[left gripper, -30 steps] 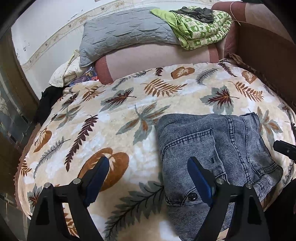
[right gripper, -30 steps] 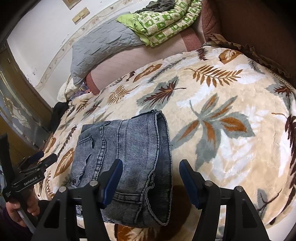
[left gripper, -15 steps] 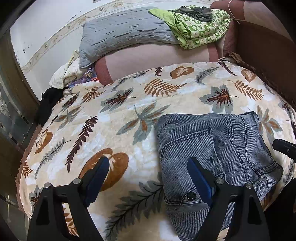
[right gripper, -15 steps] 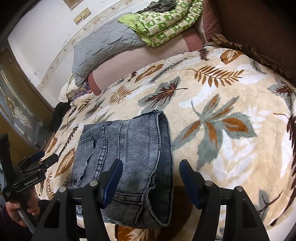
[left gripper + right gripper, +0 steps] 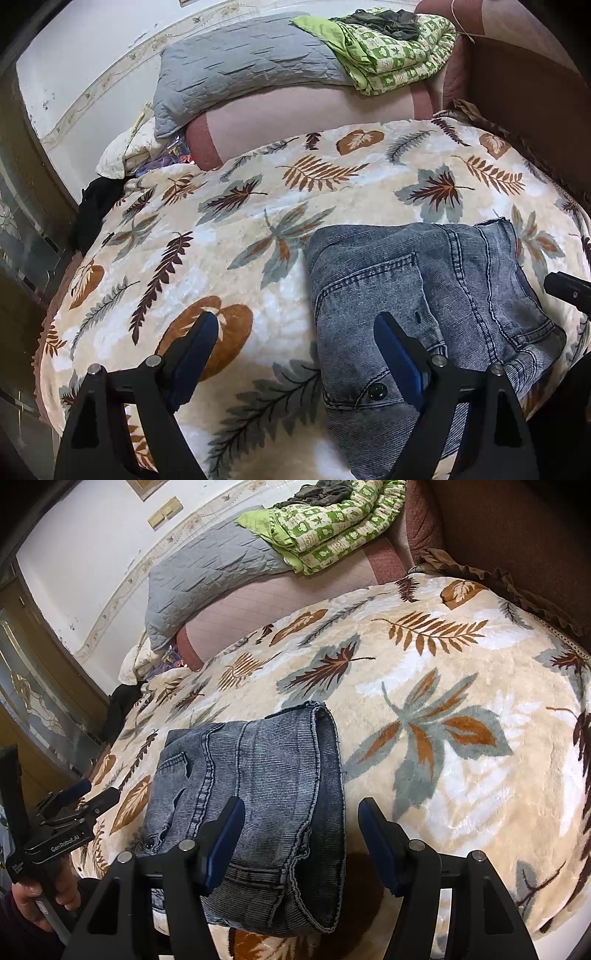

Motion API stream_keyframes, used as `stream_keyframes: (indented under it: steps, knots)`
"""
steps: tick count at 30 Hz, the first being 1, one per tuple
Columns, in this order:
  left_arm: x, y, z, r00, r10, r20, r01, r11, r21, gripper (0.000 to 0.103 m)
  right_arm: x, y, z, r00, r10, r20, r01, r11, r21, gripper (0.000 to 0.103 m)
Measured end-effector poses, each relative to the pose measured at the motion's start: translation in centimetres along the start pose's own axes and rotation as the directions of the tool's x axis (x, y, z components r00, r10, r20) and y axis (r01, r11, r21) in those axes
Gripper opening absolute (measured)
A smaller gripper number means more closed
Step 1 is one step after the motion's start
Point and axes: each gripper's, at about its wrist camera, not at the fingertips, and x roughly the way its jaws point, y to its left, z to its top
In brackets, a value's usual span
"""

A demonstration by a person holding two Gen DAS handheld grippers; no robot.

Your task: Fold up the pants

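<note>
Hovering both our grippers, left gripper (image 5: 295,354) and right gripper (image 5: 301,840), wide open and empty, near the folded blue denim pants (image 5: 255,794) on the leaf-patterned cream blanket (image 5: 461,701).

Faded, ribbed denim pants (image 5: 424,280) on a plush, fleecy leaf-print blanket (image 5: 221,236).

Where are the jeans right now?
The folded jeans lie on the leaf-print blanket at the near edge of the bed. In the left wrist view they sit low on the right; in the right wrist view, low and left of centre.
</note>
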Motion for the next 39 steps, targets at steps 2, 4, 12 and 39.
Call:
stream_keyframes:
  steps: [2, 4, 12, 39]
  knots:
    - [0.1, 0.0, 0.0, 1.000, -0.001, -0.002, 0.001, 1.000, -0.001, 0.087, 0.0, 0.0, 0.0, 1.000, -0.001, 0.000, 0.001, 1.000, 0.001, 0.067]
    - [0.1, 0.1, -0.1, 1.000, -0.001, -0.002, 0.001, 1.000, -0.002, 0.087, 0.1, 0.0, 0.0, 1.000, 0.000, 0.000, 0.000, 1.000, 0.002, 0.067]
    - [-0.4, 0.7, -0.2, 1.000, 0.002, -0.003, -0.002, 1.000, -0.018, 0.086, 0.0, 0.1, -0.1, 1.000, 0.008, -0.007, -0.008, 1.000, -0.009, 0.068]
    - [3.0, 8.8, -1.6, 0.961, -0.234, -0.148, 0.192, 0.947, -0.256, 0.086, 3.2, -0.7, 4.2, 0.978, 0.074, -0.193, -0.069, 0.997, 0.033, 0.068]
